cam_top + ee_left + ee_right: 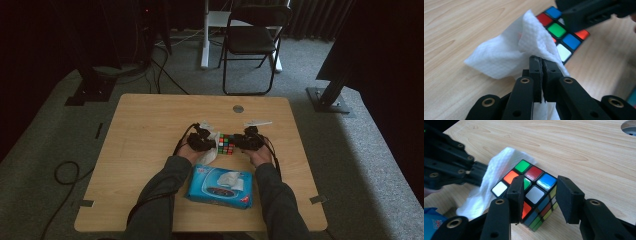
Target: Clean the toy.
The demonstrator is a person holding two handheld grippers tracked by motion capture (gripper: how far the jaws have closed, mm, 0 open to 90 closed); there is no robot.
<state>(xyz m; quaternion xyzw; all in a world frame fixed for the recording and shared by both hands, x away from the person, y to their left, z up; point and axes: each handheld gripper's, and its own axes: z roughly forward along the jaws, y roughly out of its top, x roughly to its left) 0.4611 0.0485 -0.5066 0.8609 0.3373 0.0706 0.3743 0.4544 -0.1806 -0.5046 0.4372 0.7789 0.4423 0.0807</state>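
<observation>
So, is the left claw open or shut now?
Shut. In the left gripper view the left claw has its two black jaws pressed together, pinching the white wipe, which lies against the puzzle cube.
</observation>
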